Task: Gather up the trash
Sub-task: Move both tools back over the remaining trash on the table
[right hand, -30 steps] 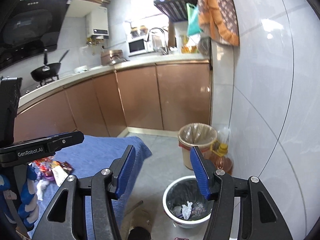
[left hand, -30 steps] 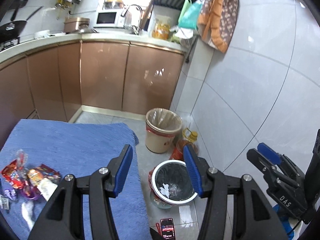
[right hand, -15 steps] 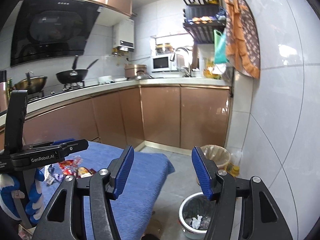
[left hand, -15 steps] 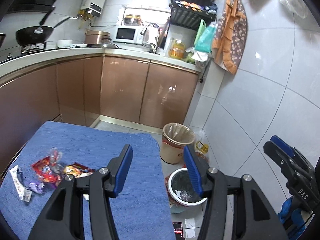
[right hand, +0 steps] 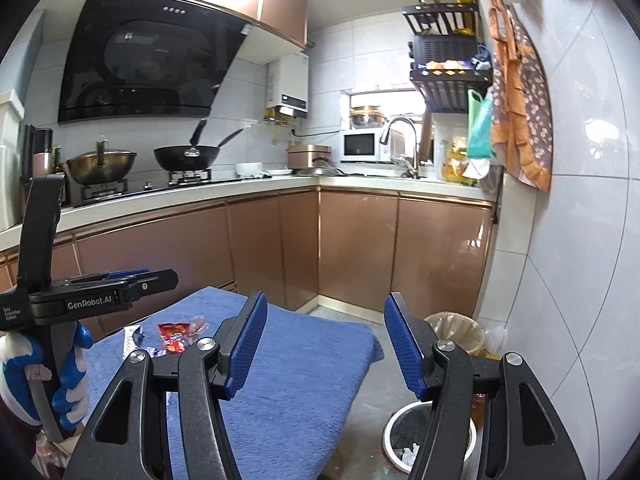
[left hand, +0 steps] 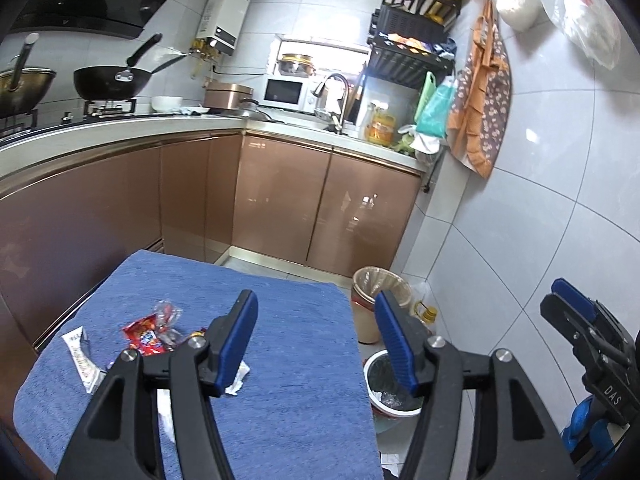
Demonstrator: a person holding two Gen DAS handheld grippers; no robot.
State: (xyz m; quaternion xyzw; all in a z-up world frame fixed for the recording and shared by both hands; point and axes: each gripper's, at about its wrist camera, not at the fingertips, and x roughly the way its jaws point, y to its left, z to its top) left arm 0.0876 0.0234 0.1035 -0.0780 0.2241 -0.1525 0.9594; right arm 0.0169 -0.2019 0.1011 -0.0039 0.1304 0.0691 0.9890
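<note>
2 grippers empty | left gripper opening | right gripper jaws apart | wrappers on blue cloth

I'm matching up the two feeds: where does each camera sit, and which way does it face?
Left wrist: on the left gripper, above the blue cloth, facing the cabinets; jaws opening, empty; right gripper at right.
Right wrist: on the right gripper, facing likewise; gloved hand at left.
Shared: wrappers, black-lined bin.

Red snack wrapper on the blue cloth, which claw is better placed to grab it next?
Left, probably. The red snack wrapper lies just beside the left claw, whose jaws are opening and empty; the right claw sits farther away.
</note>
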